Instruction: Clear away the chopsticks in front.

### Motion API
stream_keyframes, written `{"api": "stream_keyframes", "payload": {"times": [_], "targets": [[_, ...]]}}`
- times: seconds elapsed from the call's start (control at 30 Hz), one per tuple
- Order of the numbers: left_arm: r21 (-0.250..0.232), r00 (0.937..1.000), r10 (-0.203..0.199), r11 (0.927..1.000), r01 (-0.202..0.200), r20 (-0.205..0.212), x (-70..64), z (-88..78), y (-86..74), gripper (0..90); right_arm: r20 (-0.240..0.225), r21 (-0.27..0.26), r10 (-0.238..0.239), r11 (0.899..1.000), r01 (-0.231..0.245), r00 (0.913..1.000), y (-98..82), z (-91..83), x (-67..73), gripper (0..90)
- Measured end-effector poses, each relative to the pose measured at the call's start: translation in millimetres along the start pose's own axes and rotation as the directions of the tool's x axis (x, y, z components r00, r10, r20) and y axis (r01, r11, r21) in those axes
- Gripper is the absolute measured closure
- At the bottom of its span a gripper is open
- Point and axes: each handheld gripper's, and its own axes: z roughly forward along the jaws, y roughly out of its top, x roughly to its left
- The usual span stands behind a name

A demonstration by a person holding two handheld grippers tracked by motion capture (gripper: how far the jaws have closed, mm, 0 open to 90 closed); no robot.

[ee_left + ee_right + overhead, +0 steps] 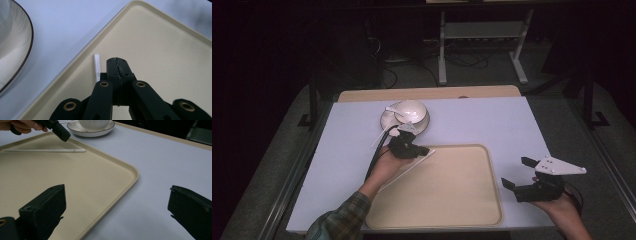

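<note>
A thin white chopstick [409, 170] lies along the left edge of the beige tray [447, 192], its tip near the tray's far left corner. Above that tip my left gripper [428, 150] is shut, jaws pressed together with nothing between them. In the left gripper view the chopstick [97, 67] lies just left of the closed left gripper [117, 61], on the tray [155, 50]. My right gripper [517, 172] is open and empty, over the table to the right of the tray. The right gripper view, from between the jaws of the right gripper [117, 197], shows the chopstick [45, 150] flat on the tray [82, 185].
A white bowl [411, 110] stands on a dark-rimmed plate [387, 122] behind the tray, with a white spoon [392, 109] at its left. A second white stick [379, 136] leans off the plate toward the table. The pale table top [492, 120] ends close to my right hand.
</note>
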Motion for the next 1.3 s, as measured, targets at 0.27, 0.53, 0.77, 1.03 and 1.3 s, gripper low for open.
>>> {"api": "stream_keyframes", "payload": {"times": [0.27, 0.53, 0.77, 1.03, 1.3], "targets": [[0.005, 0.9999, 0.014, 0.9999, -0.014, 0.001, 2.9, 23.7, 15.0, 89.6, 0.0, 0.0, 0.002, 1.0, -0.002, 1.0, -0.2, -0.5, -0.8, 1.3], [0.021, 0.9998, 0.017, 0.9996, -0.017, -0.006, 5.3, 44.1, 20.7, 89.6, -0.002, -0.002, 0.005, 1.0, -0.005, 1.0, -0.1, -0.3, -1.2, 1.3], [0.043, 0.9998, 0.011, 0.999, -0.01, -0.018, 11.8, 52.3, 17.4, 89.7, -0.004, -0.002, 0.004, 1.0, -0.004, 1.0, 0.1, 0.1, -1.4, 1.3], [0.064, 0.9993, 0.01, 0.998, -0.007, -0.036, 14.1, 50.5, 13.7, 89.7, -0.003, -0.005, 0.007, 1.0, -0.007, 1.0, -0.6, -1.2, -2.0, 1.3], [0.072, 0.9986, 0.004, 0.9974, 0.0, -0.053, 18.1, 40.5, 5.5, 89.7, -0.002, -0.005, 0.007, 1.0, -0.007, 1.0, -0.5, -1.5, -2.1, 1.3]]}}
